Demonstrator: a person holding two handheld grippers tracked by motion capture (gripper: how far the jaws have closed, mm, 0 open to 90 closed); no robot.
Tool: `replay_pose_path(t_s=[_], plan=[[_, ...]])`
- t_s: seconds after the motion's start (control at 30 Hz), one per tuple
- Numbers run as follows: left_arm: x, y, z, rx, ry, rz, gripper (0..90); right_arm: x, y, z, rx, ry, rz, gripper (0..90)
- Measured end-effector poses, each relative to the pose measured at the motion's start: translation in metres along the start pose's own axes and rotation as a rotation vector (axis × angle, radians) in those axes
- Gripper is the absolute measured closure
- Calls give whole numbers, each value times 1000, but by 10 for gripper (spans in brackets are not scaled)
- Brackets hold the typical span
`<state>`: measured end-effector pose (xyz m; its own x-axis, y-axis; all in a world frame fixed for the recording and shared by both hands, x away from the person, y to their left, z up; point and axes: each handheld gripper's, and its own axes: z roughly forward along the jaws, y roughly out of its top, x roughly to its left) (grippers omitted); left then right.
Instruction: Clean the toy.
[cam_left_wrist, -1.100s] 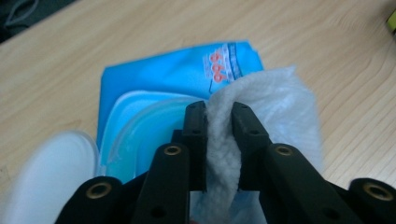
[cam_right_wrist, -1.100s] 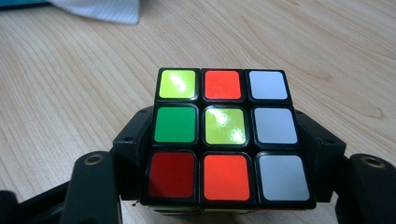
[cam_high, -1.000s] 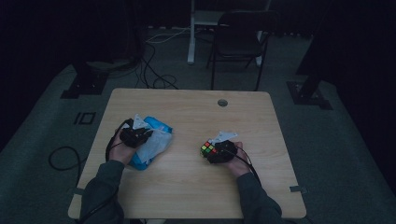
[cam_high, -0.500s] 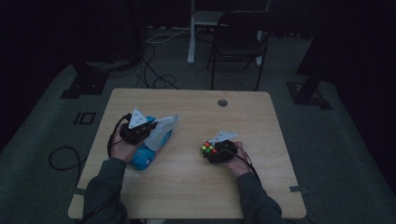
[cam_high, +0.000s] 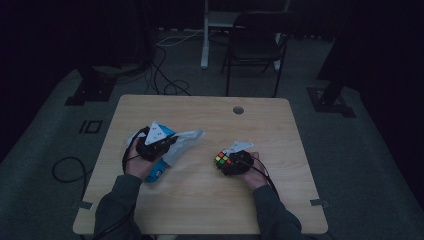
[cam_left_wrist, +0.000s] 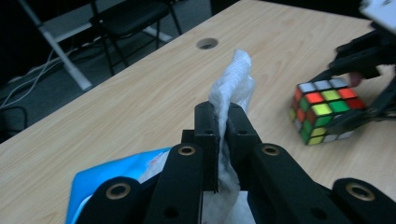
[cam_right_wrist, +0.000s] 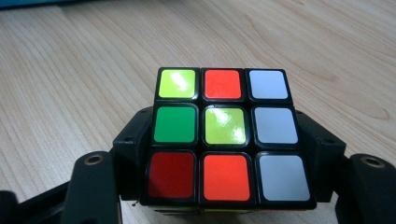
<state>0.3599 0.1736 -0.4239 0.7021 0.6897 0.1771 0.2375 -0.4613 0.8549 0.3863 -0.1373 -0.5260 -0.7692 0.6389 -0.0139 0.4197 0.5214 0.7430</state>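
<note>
My left gripper (cam_left_wrist: 223, 114) is shut on a white tissue (cam_left_wrist: 233, 88), whose free end sticks up past the jaw tips. The tissue (cam_high: 187, 139) trails to the right from the left gripper (cam_high: 159, 142), above a blue tissue pack (cam_high: 155, 170) lying on the table's left half. The pack's corner (cam_left_wrist: 112, 172) shows just below the jaws. My right gripper (cam_right_wrist: 226, 154) is shut on a colourful puzzle cube (cam_right_wrist: 224, 135), one jaw on each side, held low over the table. The cube (cam_high: 222, 160) sits right of centre, in front of the right gripper (cam_high: 232, 162).
The wooden table (cam_high: 200, 210) has a round cable hole (cam_high: 238, 110) near its far edge. A dark chair (cam_high: 255, 45) stands beyond the table. Cables lie on the floor at the back left (cam_high: 165, 80).
My left hand has risen and shifted toward the table's far side, drawing the tissue further out of the blue pack. The right hand and cube have kept still.
</note>
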Motion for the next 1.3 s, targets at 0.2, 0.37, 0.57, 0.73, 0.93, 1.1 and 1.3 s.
replay_pose_path(t_s=[0.2, 0.37, 0.57, 0.73, 0.93, 1.1, 1.3], plan=[[-6, 2, 5, -8, -40, -6, 868, 1, 0, 0, 2, -4, -7, 338], [-11, 1, 10, -2, -59, -1, 869, 2, 0, 0, 0, -7, -10, 338], [-14, 2, 11, -11, -72, -12, 869, 4, 1, 0, 1, -3, -11, 338], [-17, 3, 16, -13, -84, -22, 871, 7, 4, -1, -14, 11, -14, 338], [-20, 2, 20, -14, -110, -37, 872, 8, 6, -3, -20, 11, -11, 338], [-25, 4, 22, -23, -131, -37, 872, 9, 8, -1, -17, 6, -7, 338], [-30, 5, 28, -18, -149, -35, 871, 11, 10, -2, -28, 15, -6, 338]])
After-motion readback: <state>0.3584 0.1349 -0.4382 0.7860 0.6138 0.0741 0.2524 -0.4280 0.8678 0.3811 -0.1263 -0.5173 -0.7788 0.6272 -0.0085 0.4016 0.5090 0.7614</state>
